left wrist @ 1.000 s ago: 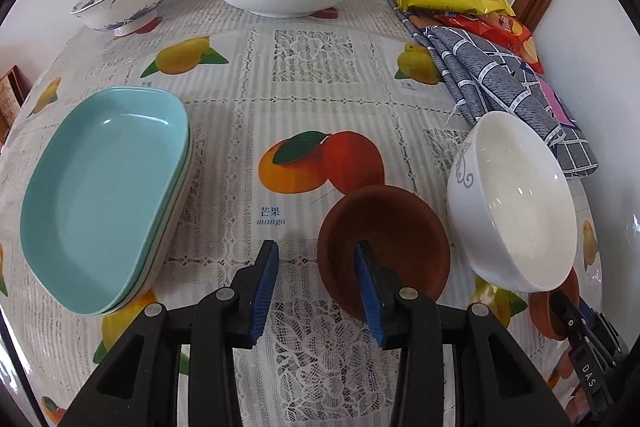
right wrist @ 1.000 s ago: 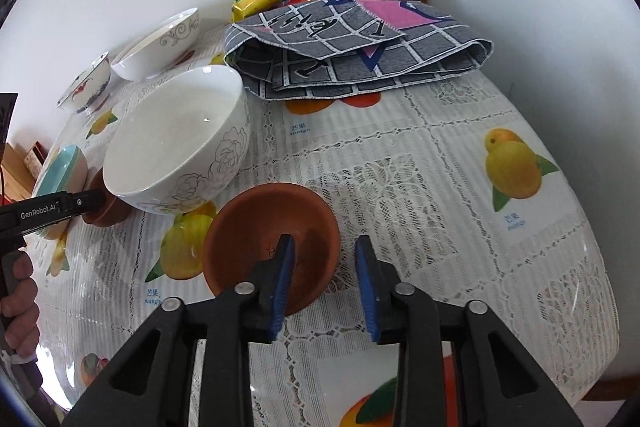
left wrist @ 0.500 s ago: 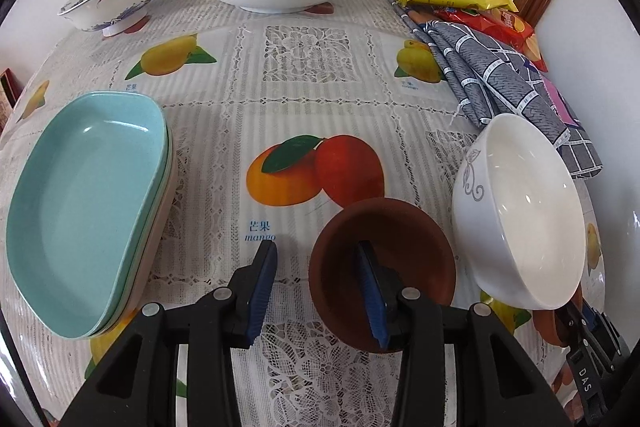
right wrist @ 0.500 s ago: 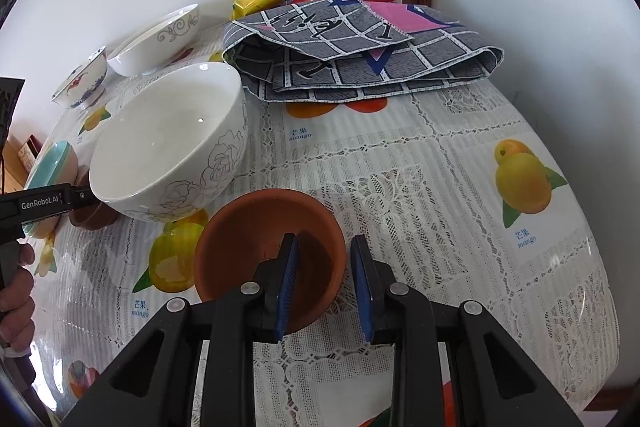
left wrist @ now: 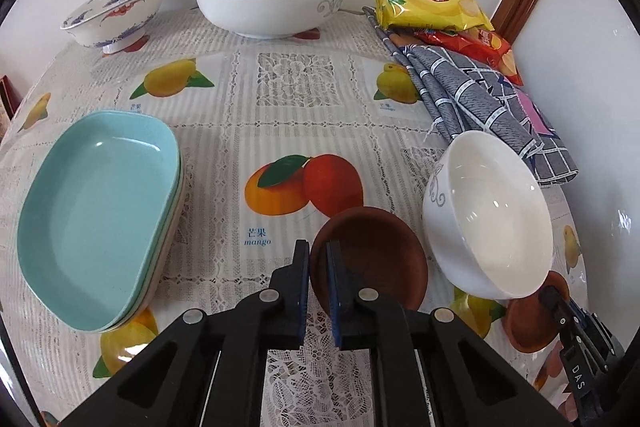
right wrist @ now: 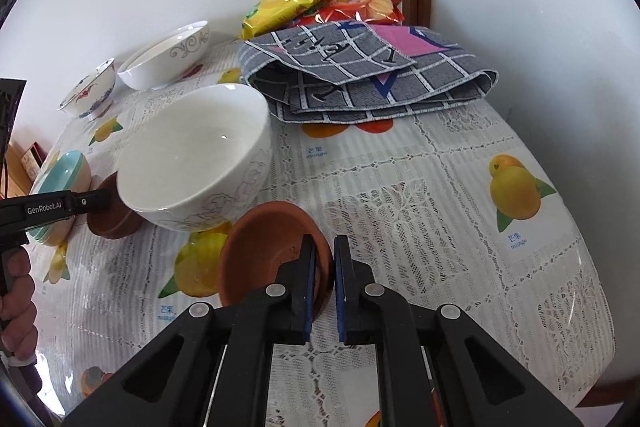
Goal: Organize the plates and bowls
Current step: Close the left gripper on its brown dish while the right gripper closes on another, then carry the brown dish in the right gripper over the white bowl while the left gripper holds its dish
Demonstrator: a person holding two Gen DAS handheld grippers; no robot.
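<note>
A: Any writing you can read?
B: "mango", under two Chinese characters, on the tablecloth (left wrist: 256,237). "GenRobot.AI" on the left gripper (right wrist: 44,209), "DAS" on the right gripper (left wrist: 578,375).
A: The snack bags?
B: Their print is too small.

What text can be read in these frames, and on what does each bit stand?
"mango", below two Chinese characters: tablecloth, under the printed fruit.
"GenRobot.AI": left gripper, on its side.
"DAS": right gripper, on its side.
Yellow chip bag: red logo, too blurred to read.
Red chip bag: print unreadable.
Small captions under the other fruits: too small.
</note>
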